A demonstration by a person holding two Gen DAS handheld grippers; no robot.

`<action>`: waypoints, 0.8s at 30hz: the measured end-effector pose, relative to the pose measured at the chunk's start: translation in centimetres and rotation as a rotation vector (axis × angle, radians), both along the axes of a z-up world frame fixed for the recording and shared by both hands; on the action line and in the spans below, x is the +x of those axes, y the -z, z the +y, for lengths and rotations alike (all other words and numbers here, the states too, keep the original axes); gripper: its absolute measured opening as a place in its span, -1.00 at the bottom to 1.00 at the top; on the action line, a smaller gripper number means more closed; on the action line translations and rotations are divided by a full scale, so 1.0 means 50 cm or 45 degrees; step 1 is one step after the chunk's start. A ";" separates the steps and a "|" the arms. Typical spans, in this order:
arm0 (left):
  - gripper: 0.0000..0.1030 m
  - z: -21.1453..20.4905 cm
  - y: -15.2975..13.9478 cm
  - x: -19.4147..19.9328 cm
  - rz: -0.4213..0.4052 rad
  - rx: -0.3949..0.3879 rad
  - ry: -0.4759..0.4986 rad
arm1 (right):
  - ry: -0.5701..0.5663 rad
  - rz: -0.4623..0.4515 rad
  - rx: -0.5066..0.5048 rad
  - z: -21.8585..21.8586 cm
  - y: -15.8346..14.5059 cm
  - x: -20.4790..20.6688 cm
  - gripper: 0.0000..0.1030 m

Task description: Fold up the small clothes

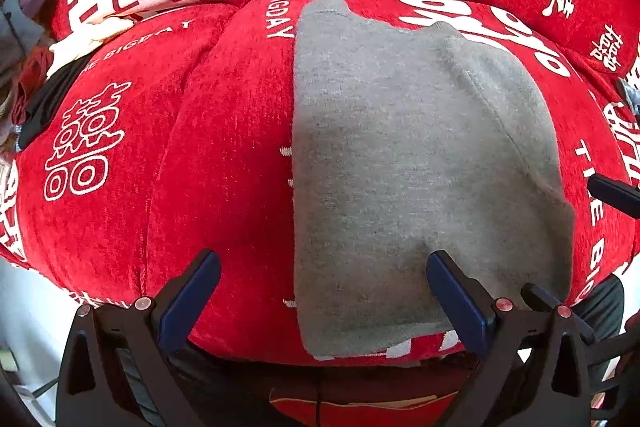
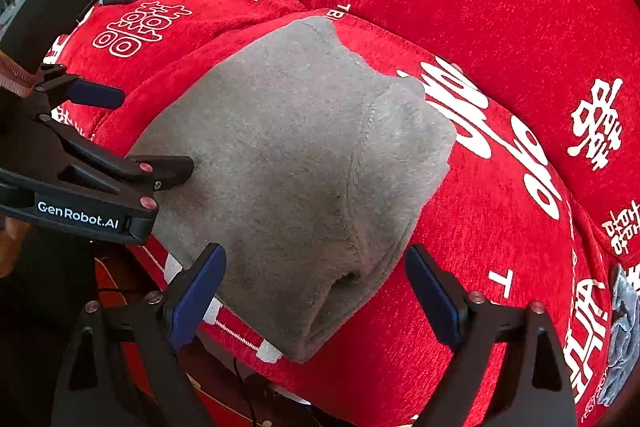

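the grey garment (image 1: 420, 167) lies folded lengthwise on the red sofa cushion (image 1: 224, 187), its near end at the front edge of the seat. the left gripper (image 1: 324, 291) hovers over the near left corner with fingers apart, one on the cloth and one off it; the right gripper (image 2: 316, 291) straddles the near right corner, fingers wide and clamped on nothing. the step looks like a pause between folds; next, both need to pinch the near edge and carry it toward the far end
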State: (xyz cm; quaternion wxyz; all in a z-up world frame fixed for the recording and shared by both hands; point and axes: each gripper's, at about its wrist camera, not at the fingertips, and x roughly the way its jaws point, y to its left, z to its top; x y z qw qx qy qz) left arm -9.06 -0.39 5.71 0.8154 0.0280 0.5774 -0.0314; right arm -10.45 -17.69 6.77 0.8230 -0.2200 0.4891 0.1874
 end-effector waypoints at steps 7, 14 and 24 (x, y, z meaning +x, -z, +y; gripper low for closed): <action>1.00 -0.003 0.003 0.001 0.030 -0.037 0.039 | 0.005 0.004 -0.004 0.002 0.001 0.002 0.80; 1.00 -0.006 -0.009 -0.007 -0.047 0.017 0.044 | 0.004 0.006 -0.005 -0.002 0.001 0.004 0.80; 1.00 -0.009 -0.011 -0.004 -0.054 0.019 0.044 | 0.007 0.003 -0.010 -0.005 -0.002 0.005 0.80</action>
